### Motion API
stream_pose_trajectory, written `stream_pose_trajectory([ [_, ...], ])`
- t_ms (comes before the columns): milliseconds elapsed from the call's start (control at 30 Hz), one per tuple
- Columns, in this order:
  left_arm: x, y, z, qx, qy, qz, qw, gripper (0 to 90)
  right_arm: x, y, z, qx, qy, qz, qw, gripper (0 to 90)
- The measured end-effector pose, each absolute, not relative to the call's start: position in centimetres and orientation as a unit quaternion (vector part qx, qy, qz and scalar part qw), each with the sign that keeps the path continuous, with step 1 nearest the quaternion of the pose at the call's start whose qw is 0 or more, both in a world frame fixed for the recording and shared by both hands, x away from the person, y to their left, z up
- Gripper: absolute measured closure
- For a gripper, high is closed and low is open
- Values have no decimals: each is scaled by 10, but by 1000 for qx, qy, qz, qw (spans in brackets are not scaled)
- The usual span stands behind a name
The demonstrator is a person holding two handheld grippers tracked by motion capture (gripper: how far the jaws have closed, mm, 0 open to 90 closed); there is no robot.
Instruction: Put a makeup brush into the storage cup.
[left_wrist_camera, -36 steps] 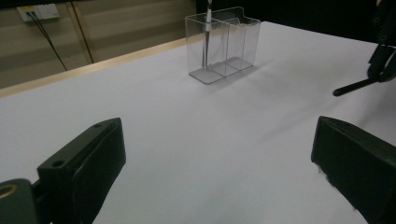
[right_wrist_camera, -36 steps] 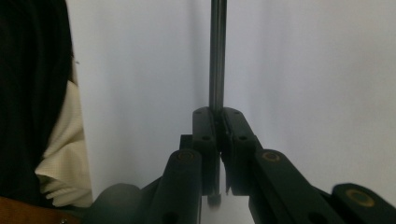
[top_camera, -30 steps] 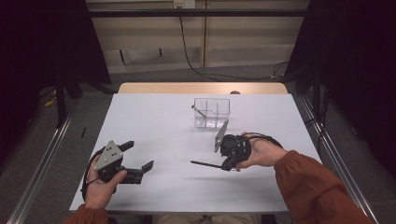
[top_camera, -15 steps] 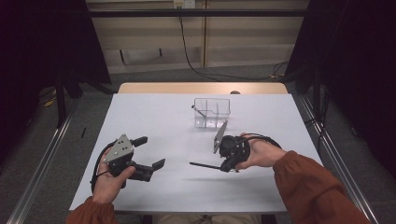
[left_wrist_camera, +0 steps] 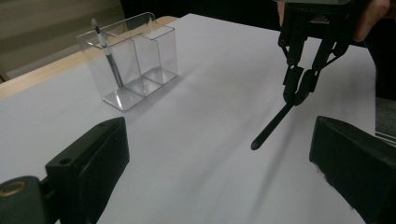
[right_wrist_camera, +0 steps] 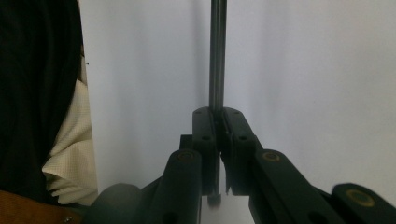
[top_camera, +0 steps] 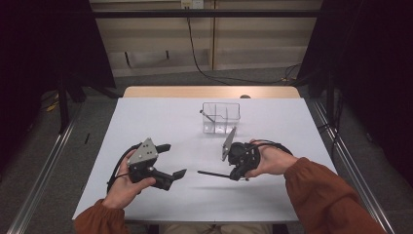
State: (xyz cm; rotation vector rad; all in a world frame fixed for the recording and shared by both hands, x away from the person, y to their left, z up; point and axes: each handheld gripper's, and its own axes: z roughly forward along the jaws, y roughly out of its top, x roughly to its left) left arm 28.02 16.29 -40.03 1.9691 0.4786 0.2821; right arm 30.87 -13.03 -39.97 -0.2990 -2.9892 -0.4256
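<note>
My right gripper [top_camera: 234, 174] is shut on a thin black pen [top_camera: 212, 173], which sticks out level to the left just above the white table [top_camera: 292, 126]. In the right gripper view the pen [right_wrist_camera: 217, 56] runs straight up from between my pressed jaws [right_wrist_camera: 219, 116]. My left gripper [top_camera: 174, 160] is open and holds nothing, a short way left of the pen's tip. In the left gripper view my wide jaws [left_wrist_camera: 219, 126] face the pen [left_wrist_camera: 271, 128] and the right gripper [left_wrist_camera: 299, 91]. A clear two-compartment box [top_camera: 221, 117] stands beyond, with another pen [left_wrist_camera: 105, 51] leaning in one compartment.
The table's wooden far edge [top_camera: 209, 91] lies behind the clear box [left_wrist_camera: 135, 60]. Metal rails [top_camera: 44, 170] run along the floor on both sides. A cable [top_camera: 119, 165] loops from the left gripper by the hand.
My left gripper has moved right and slightly up, closer to the pen's tip, its jaws still open. The right gripper and the pen have stayed in place.
</note>
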Motion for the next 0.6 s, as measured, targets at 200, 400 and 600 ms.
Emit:
stream_pose_trajectory([
  [200, 285, 146, -396, 840, 174, 96, 506, 35, 310, -130, -400, -99, -983, -142, 55, 844],
  [400, 289, 126, -394, 859, 157, 75, 481, 39, 310, -130, -400, -95, -984, -142, 55, 844],
  [600, 292, 113, -389, 876, 142, 59, 457, 39, 310, -130, -398, -95, -984, -143, 54, 844],
])
